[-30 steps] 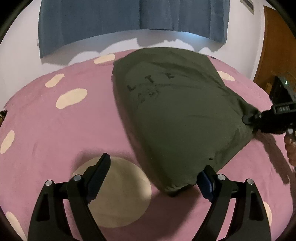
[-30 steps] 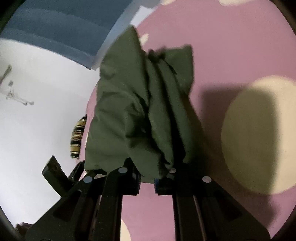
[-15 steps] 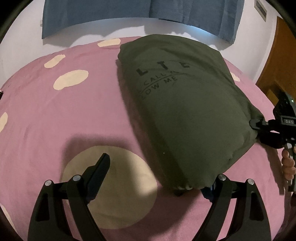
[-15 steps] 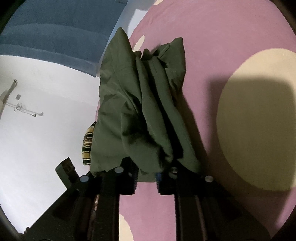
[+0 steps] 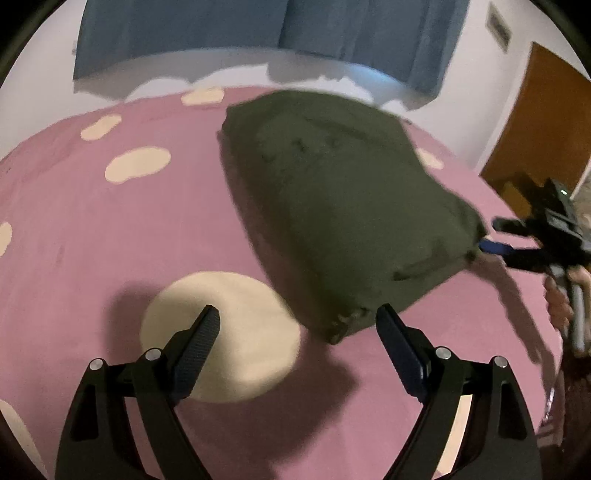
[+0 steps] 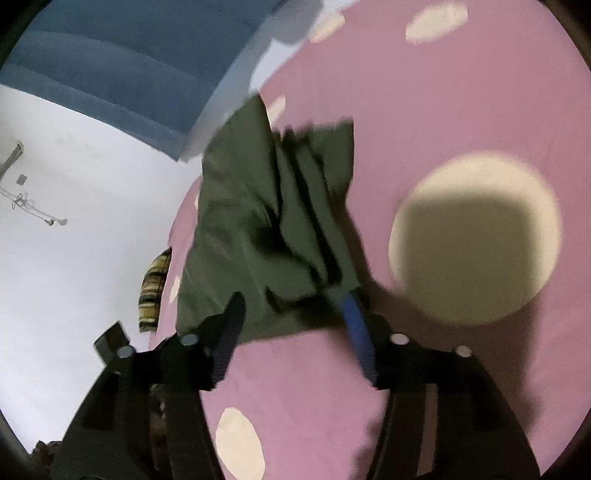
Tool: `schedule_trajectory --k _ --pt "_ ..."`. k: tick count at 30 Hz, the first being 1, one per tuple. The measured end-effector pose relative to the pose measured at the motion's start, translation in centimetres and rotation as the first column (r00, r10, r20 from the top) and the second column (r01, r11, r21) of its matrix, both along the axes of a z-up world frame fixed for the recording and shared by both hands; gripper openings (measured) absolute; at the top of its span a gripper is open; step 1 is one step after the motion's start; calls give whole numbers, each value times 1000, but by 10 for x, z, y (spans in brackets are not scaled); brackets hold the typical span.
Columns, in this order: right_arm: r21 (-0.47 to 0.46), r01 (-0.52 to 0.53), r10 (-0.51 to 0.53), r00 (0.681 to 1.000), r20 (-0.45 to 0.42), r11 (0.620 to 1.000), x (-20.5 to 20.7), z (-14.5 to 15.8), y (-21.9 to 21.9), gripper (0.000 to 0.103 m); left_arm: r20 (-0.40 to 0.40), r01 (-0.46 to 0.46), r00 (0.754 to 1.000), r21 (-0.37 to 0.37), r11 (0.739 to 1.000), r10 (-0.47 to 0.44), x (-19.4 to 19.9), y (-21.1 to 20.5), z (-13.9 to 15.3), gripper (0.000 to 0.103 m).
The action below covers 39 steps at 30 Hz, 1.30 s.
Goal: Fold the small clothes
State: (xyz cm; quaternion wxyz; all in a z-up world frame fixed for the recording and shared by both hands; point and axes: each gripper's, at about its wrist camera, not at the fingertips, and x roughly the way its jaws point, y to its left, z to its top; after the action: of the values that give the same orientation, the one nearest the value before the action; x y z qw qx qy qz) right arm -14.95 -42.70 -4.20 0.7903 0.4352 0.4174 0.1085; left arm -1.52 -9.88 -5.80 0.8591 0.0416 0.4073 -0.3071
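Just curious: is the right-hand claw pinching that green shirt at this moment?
No, the right gripper has its fingers spread wide, and the green shirt lies loose on the bedspread.

A pink bedspread (image 5: 110, 236) with cream spots covers the bed and fills most of both views. One large cream spot (image 5: 221, 336) lies near in the left wrist view, and smaller spots (image 5: 137, 164) sit farther off to the left. Beyond the far edge hangs a blue curtain (image 5: 258, 33) against a white wall (image 5: 207, 72). At the far right stands a brown wooden door (image 5: 546, 129). In the right wrist view a yellow-and-black striped item (image 6: 153, 291) lies at the bed's left edge, and thin fittings (image 6: 26, 199) mark the white wall on the left.
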Motion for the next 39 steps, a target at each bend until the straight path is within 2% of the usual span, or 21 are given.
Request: schedule_trajectory --k 3,5,9,14,18,20,21,22,23,25,29,31,33,39 --pt "-17 20 -19 999 34 1000 12 16 -11 59 42 -7 999 -63 998 9 1 8 24 86" --pt "-27 23 -21 999 47 999 29 22 -14 59 38 -16 999 -99 995 20 11 6 34 86" --pt "-19 2 0 998 69 1000 85 24 -14 59 40 -44 998 -116 992 49 39 -10 41 86" --pt "-4 -8 8 999 46 1000 154 11 -13 59 14 -35 999 -80 996 36 62 -37 29 86" --pt "45 -25 24 1000 20 999 190 -4 -13 59 1 -29 1000 -45 999 29 67 -46 14 86" --pt "72 -39 38 999 12 997 202 -10 -12 58 -3 -27 1000 -54 998 27 69 -44 11 86" --pt "93 -49 48 999 11 994 207 -12 -12 54 -7 -25 1000 -57 998 24 70 -43 11 86" --pt "130 -73 71 997 21 989 212 -13 -10 32 -11 -21 1000 -60 998 21 71 -42 10 87" --pt "149 -95 92 995 28 984 215 -13 -8 24 -12 -20 1000 -61 998 19 72 -42 10 87" --pt "76 -126 125 992 22 989 221 -4 -1 8 -2 -20 1000 -47 999 20 72 -41 9 87" --pt "38 -140 136 987 85 990 220 22 2 3 3 -18 1000 -44 999 18 72 -41 9 87" --pt "12 -135 133 988 82 991 221 27 2 3 -5 -16 1000 -44 999 16 74 -42 8 87" --pt "-13 -121 122 992 34 993 225 15 0 3 -14 -12 1000 -35 999 11 76 -46 6 87" --pt "45 -63 66 995 -76 997 228 -36 -16 2 -79 -10 997 -39 999 7 85 -50 -6 89"
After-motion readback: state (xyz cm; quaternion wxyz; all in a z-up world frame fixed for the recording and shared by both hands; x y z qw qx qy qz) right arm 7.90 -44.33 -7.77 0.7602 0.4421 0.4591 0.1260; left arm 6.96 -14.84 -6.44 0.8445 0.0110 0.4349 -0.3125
